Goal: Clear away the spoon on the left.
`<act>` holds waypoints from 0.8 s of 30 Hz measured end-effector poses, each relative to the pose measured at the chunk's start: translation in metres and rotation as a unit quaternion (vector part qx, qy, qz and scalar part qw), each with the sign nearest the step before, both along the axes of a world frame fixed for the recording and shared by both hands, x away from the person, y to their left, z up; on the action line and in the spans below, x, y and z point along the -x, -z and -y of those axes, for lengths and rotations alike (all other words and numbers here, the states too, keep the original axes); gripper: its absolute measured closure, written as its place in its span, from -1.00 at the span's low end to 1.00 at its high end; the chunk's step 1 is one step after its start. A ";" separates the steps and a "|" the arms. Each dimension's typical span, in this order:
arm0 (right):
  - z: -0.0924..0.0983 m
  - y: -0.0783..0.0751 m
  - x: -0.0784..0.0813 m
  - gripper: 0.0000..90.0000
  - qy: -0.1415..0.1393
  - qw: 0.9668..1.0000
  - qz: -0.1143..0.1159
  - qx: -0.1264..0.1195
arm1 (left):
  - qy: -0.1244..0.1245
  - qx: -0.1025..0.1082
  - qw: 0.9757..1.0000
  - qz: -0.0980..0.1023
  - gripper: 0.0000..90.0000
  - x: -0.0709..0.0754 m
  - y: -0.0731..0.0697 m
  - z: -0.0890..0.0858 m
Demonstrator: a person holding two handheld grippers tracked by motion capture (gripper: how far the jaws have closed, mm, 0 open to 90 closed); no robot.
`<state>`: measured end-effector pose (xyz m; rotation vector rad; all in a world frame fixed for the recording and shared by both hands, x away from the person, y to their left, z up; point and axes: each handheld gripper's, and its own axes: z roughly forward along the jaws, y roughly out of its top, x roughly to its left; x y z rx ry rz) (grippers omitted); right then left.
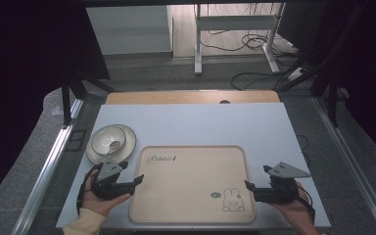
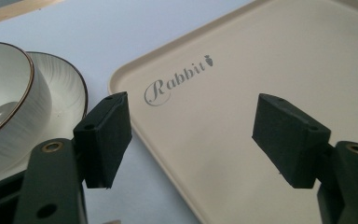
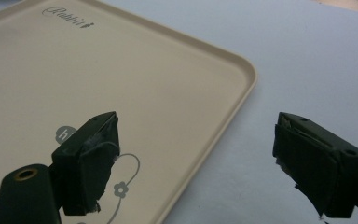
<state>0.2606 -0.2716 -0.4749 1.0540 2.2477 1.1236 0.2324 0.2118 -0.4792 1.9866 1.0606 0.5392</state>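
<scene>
both grippers stood open and empty: left gripper point(image 1: 127, 182) straddled the left rim of the tray point(image 1: 191, 205), right gripper point(image 1: 257, 179) its right rim. tray lay between the 2 on the table point(image 1: 200, 122), equally near each; bowl point(image 1: 108, 139) sat beyond the left one.

Tray point(image 1: 191, 183): we see a beige rounded-square tray, flat and empty, lower centre of the high view.
Print: "Rabbit" upper left, rabbit drawing lower right.
</scene>
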 end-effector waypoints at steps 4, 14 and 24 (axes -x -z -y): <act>0.005 0.002 -0.002 -0.67 0.001 1.000 -0.005 -0.002 | 0.002 -0.005 1.000 0.001 -0.38 -0.002 0.001 0.004; 0.010 -0.001 0.002 -0.67 0.004 1.000 0.001 -0.003 | 0.012 -0.009 1.000 0.006 -0.36 0.002 0.000 0.007; 0.006 -0.002 0.006 -0.67 -0.004 1.000 0.013 0.001 | 0.011 -0.012 1.000 0.020 -0.36 0.013 -0.003 0.005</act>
